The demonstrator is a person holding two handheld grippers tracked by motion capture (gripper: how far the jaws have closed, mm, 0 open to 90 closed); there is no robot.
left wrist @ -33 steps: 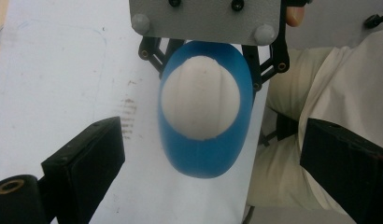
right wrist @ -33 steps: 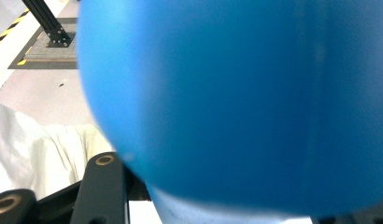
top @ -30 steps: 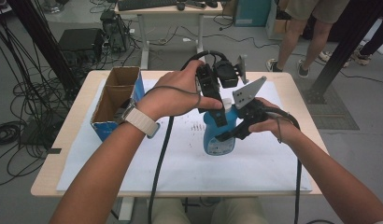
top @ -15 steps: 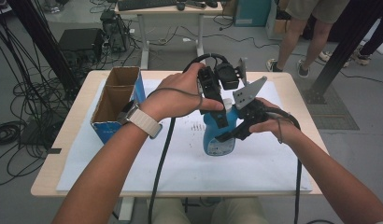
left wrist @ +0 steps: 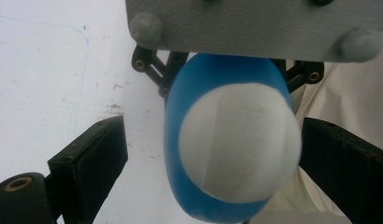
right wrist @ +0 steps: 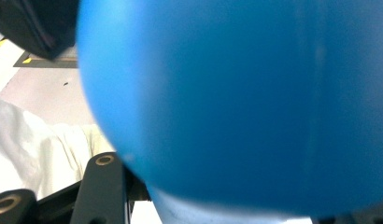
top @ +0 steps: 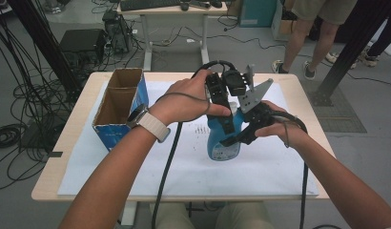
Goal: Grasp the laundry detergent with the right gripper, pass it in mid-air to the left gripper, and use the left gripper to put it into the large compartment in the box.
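Two grippers on one blue bottle [top: 224, 143] | bottle: upright on white sheet [top: 136, 167], well right of cardboard box [top: 118, 107] | right gripper [top: 239, 138]: clamped on bottle body, likely steadying it | left gripper [left wrist: 208, 154]: above, jaws wide astride white cap [left wrist: 238, 144], have just been closing, pads clear of it | judged: lining up for cap grip

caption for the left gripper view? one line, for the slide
Left gripper open around the white cap of a blue bottle, jaws just closing in, pads not yet touching, above the white table cover.
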